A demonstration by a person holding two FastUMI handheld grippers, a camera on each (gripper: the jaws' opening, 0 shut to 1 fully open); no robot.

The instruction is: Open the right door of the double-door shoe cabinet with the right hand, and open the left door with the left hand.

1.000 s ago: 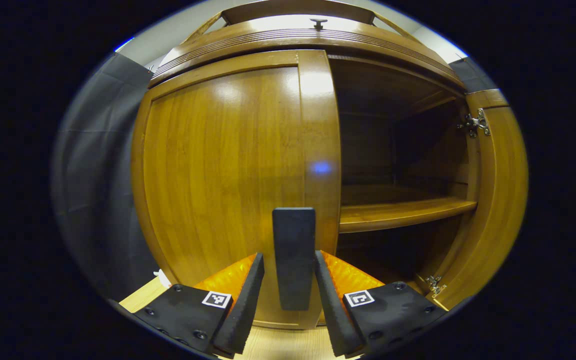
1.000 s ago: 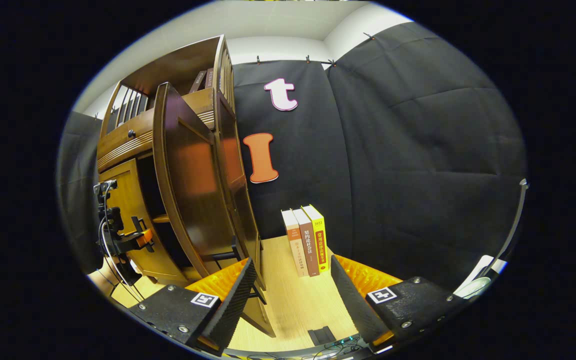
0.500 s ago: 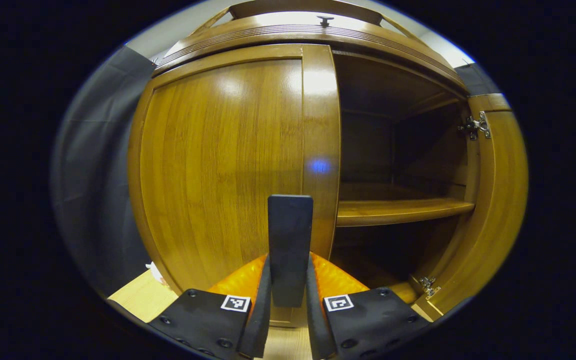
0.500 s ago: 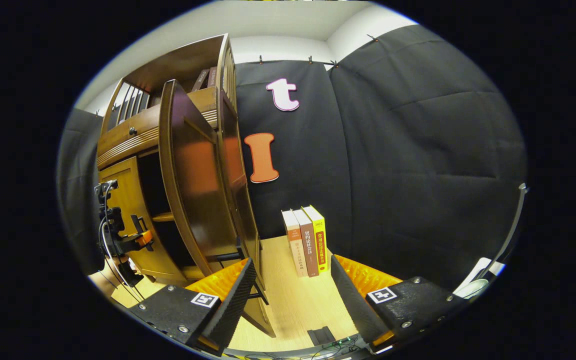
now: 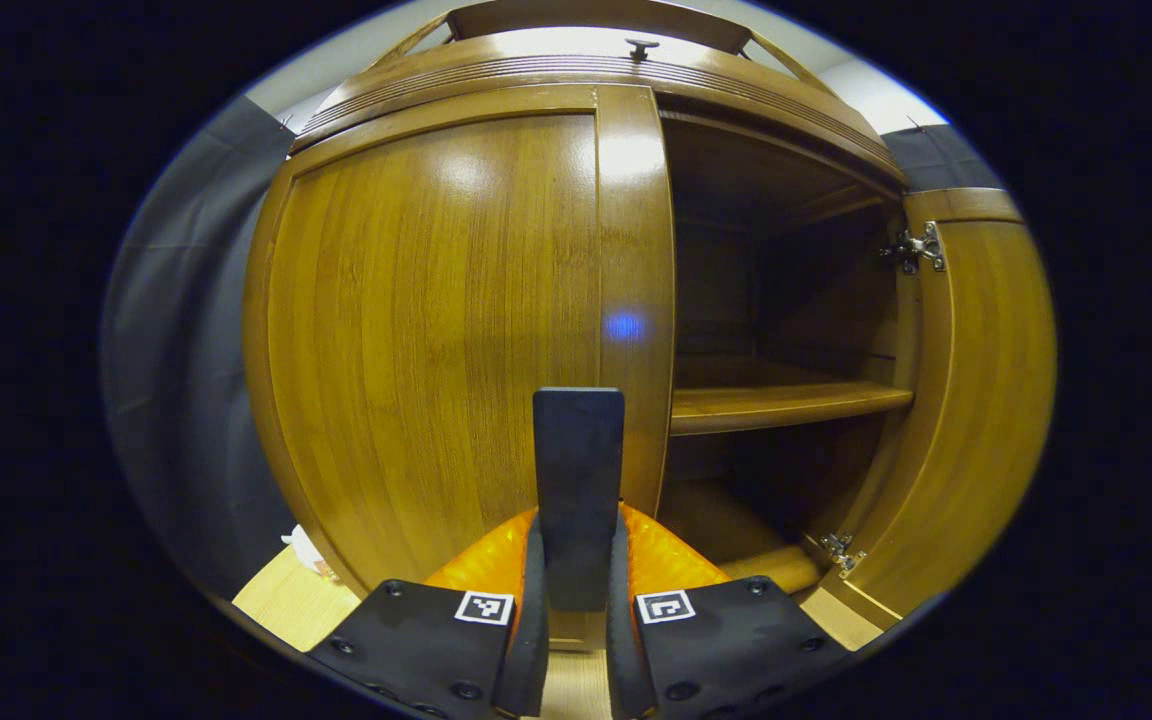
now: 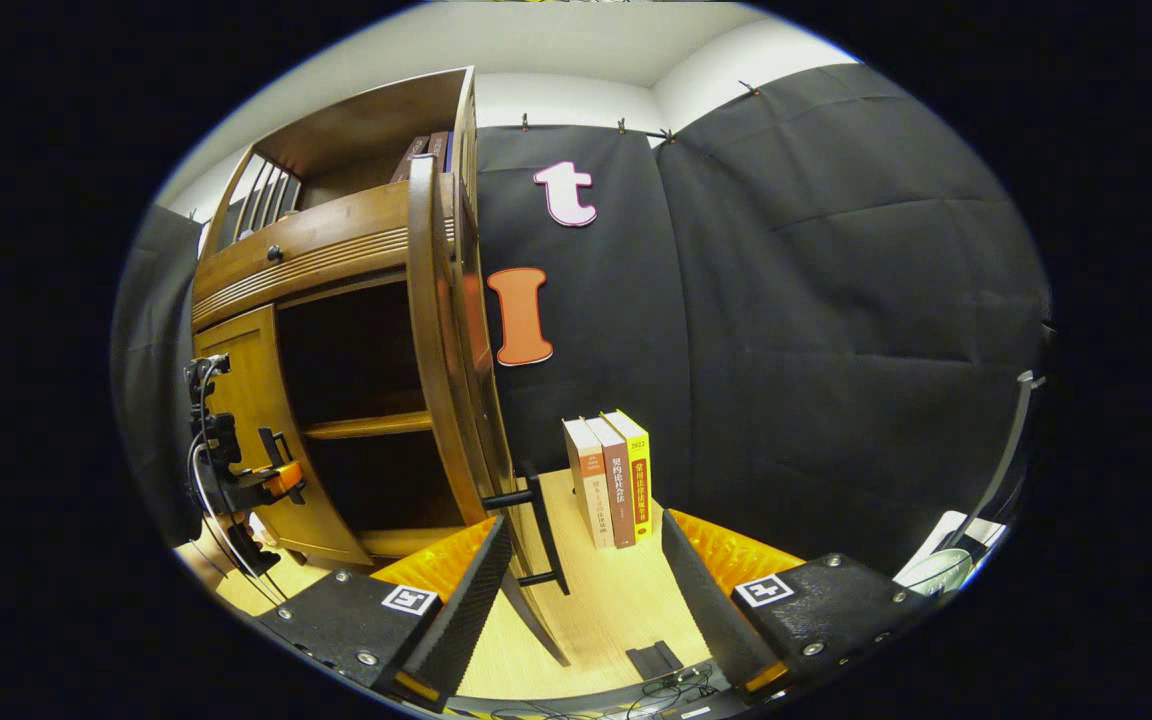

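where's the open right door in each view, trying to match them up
Left gripper view: the right door stands swung open at the far right, hinges on its inner edge.
Right gripper view: the same door shows edge-on, left of centre, its bar handle low.
Shared landmark: the inner shelf.

A shelf (image 5: 786, 405) sits inside the cabinet (image 6: 336, 250) behind its open right door (image 6: 441, 330), with three books (image 6: 611, 480) standing on the floor (image 6: 596, 600) to the right.
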